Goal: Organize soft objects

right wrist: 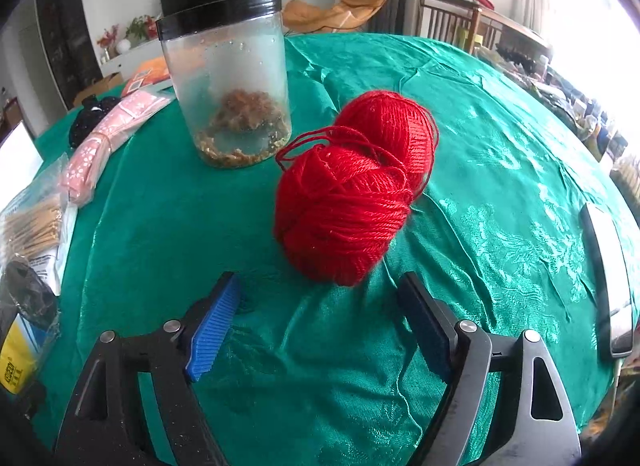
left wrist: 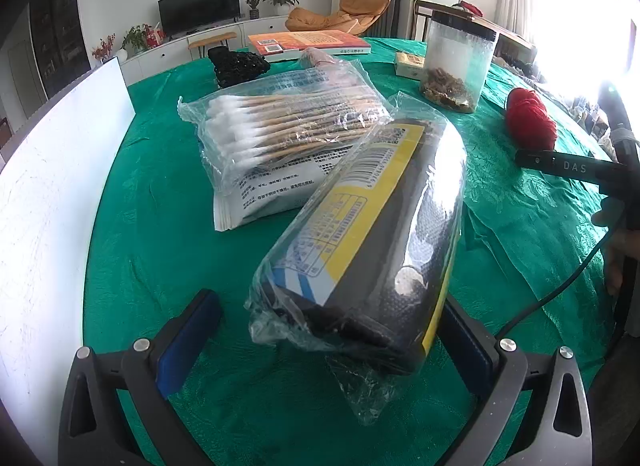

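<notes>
A black roll in clear plastic with a yellow label (left wrist: 372,234) lies on the green tablecloth (left wrist: 160,246), its near end between the fingers of my open left gripper (left wrist: 332,330). Its far end rests on a bag of cotton swabs (left wrist: 280,133). Red yarn balls (right wrist: 352,185) lie just ahead of my open right gripper (right wrist: 320,318), not touching it. The yarn also shows in the left wrist view (left wrist: 532,121), beside the right gripper's body. A pink packet (right wrist: 108,137) and a black soft item (right wrist: 86,117) lie at the left.
A clear jar with a black lid (right wrist: 228,81) stands behind the yarn. A white board (left wrist: 52,193) lies at the table's left. Books (left wrist: 308,43) and a small box (left wrist: 410,63) sit at the back. A silver handle-like object (right wrist: 608,278) lies at the right edge.
</notes>
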A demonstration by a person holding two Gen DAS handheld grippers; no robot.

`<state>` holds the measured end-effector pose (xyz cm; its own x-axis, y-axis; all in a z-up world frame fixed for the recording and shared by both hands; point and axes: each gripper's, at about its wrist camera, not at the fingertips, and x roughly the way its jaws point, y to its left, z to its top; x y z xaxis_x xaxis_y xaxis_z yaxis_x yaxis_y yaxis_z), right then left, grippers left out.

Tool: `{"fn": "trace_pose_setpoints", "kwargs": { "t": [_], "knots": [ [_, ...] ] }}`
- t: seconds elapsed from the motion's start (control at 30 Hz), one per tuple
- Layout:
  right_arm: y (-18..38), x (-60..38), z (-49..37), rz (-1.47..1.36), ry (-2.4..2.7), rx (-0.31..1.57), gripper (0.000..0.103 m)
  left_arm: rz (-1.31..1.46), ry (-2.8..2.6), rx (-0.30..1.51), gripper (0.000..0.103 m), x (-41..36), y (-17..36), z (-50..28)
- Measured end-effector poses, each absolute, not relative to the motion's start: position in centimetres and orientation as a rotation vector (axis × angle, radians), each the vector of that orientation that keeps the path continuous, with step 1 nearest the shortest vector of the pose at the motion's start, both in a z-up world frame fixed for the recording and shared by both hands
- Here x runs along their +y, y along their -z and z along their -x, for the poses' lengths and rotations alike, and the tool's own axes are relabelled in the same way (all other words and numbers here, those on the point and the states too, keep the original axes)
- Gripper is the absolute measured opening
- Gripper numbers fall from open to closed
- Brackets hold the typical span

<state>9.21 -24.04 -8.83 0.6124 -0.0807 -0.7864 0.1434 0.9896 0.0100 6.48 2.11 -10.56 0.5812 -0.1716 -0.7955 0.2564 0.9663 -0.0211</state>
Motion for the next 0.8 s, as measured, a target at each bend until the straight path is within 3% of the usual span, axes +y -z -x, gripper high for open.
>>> {"fn": "trace_pose_setpoints", "kwargs": {
  "t": [0.8],
  "knots": [
    [8.81,-24.05,-9.19,-0.074,0.13,0.904,0.084,-0.083,0.255,0.912,0.103,2.35,10.6,-6.43]
  ]
}}
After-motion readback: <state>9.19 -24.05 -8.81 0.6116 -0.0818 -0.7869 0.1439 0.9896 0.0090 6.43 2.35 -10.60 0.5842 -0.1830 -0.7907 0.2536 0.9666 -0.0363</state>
